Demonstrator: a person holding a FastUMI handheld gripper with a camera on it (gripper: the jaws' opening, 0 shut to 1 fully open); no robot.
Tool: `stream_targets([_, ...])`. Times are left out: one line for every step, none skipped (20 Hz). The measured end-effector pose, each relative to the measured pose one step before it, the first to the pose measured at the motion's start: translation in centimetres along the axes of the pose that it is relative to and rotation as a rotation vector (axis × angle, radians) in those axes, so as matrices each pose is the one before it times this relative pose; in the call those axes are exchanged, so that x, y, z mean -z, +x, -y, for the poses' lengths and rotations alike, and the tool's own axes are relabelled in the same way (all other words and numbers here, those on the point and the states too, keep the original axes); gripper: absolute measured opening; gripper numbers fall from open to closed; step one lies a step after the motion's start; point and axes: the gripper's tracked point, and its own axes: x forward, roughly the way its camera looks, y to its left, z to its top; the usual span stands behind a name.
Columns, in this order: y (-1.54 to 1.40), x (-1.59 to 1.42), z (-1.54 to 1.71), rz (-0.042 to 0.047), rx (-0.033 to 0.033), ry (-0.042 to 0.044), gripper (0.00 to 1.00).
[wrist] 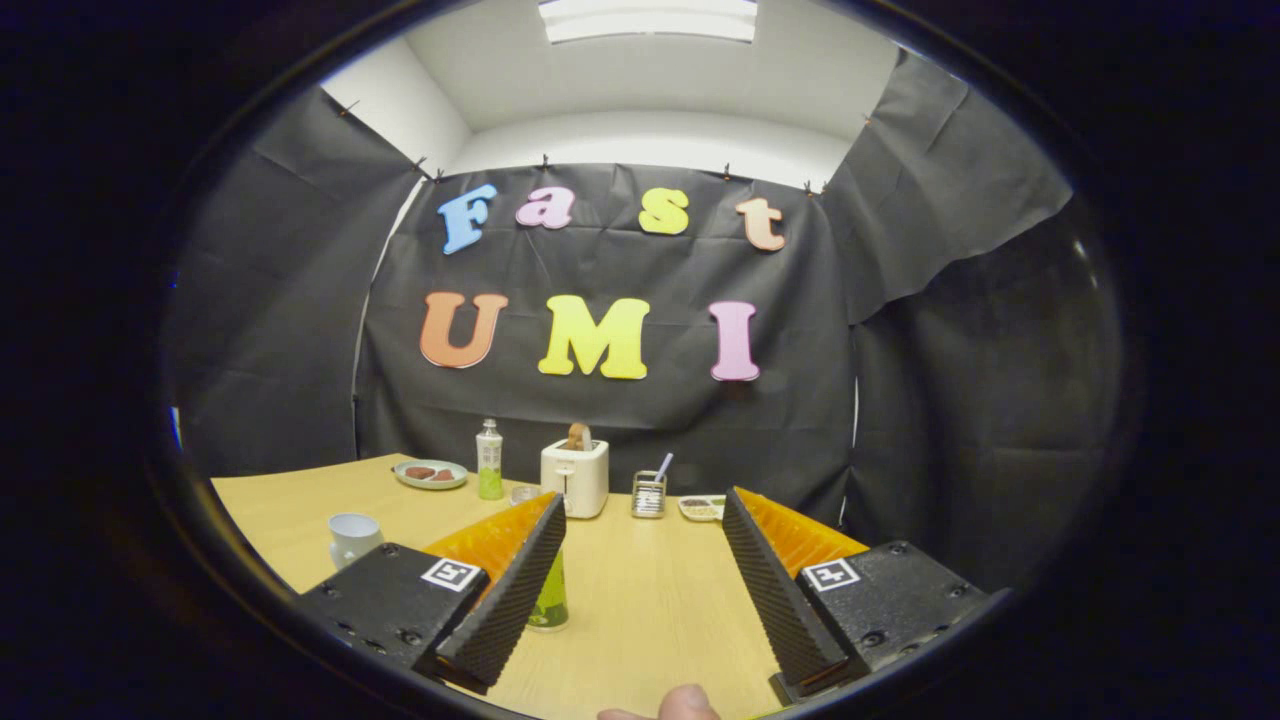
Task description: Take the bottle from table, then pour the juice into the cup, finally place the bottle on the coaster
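The gripper view rides low over the table, looking forward along the two wide-spread fingers toward the booth's back wall; a toaster stands well beyond them, a ceiling light overhead.

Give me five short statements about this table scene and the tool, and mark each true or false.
1. The tool is open, nothing between its fingers. True.
2. A green bottle stands partly hidden behind the left finger. True.
3. The white cup lies on its side. False: it stands upright.
4. The toaster is empty. False: something brown sticks out of its slot.
5. A second bottle stands beside the plate. True.
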Motion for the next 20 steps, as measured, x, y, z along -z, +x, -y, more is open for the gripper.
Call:
stream_targets([0.118,-0.008,-0.245,0.00103,-0.00079,0.00610,1.00])
stream_targets([0.339,0.060,-0.401,0.00329,-0.00671,0.01092,1.00])
stream_targets([0.118,0.075,-0.492,-0.00060,-0.01012,0.00634,1.00])
stream_targets([0.271,0.245,-0.523,-0.00159,-0.01118,0.00507,1.00])
stream_targets([0.211,0.161,-0.402,-0.00342,-0.00952,0.00234,1.00])
stream_targets([0.252,0.202,-0.385,-0.00255,-0.00535,-0.00540,1.00])
stream_targets([0.176,0.235,-0.230,-0.00523,-0.00405,-0.00494,1.00])
stream_targets([0.182,0.429,-0.407,-0.00589,-0.00682,0.00286,1.00])
stream_targets([0.229,0.341,-0.384,-0.00764,-0.00553,-0.00101,1.00])
stream_targets([0.305,0.337,-0.333,-0.00809,-0.00690,0.00083,1.00])
stream_targets([0.194,0.371,-0.289,-0.00596,-0.00506,0.00251,1.00])
stream_targets([0.347,0.472,-0.303,-0.01041,-0.00521,0.00517,1.00])
stream_targets([0.303,0.600,-0.329,-0.01306,-0.00636,0.00910,1.00])
stream_targets([0.380,0.642,-0.412,-0.01539,-0.00610,0.00624,1.00])
stream_targets([0.402,0.706,-0.518,-0.01573,-0.00753,-0.00374,1.00])
stream_targets([0.371,0.425,-0.538,-0.01119,-0.00761,-0.00568,1.00])
stream_targets([0.508,0.547,-0.463,-0.00972,-0.00723,-0.00251,1.00])
stream_targets([0.522,0.516,-0.364,-0.01143,-0.00523,0.00646,1.00])
stream_targets([0.560,0.591,-0.290,-0.01278,-0.00456,0.00358,1.00])
stream_targets([0.632,0.484,-0.177,-0.01124,0.00056,-0.00064,1.00])
